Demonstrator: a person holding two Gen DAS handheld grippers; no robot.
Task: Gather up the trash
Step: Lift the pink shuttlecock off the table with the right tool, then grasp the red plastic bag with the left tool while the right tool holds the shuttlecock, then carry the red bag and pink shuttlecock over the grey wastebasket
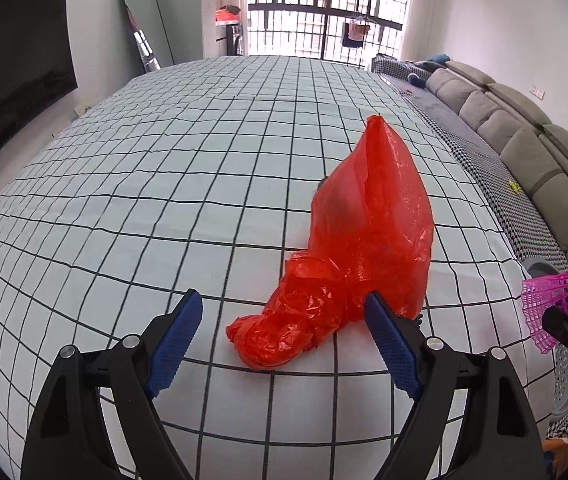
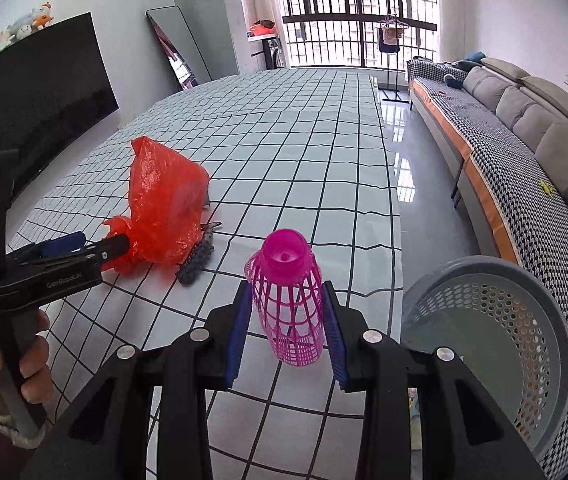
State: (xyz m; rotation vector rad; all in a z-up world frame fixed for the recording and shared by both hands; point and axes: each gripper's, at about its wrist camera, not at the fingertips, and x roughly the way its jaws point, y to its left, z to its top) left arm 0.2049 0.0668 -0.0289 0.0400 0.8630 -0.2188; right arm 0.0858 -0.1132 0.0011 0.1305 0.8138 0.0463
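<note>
Gripping one shuttlecock (image 2: 288, 300), right claw (image 2: 288, 332).

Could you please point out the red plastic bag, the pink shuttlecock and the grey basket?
red plastic bag (image 1: 368, 216): left wrist view, upright middle.
pink shuttlecock (image 2: 288, 300): right wrist view, lattice skirt.
grey basket (image 2: 524, 304): right wrist view, perforated inner wall.

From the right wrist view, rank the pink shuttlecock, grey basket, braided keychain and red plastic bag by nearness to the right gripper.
1. Pink shuttlecock: clamped between the right gripper fingers.
2. Grey basket: just to its right, beside the table.
3. Braided keychain: ahead-left on the checked cloth.
4. Red plastic bag: just beyond the keychain, by the open left gripper.
</note>
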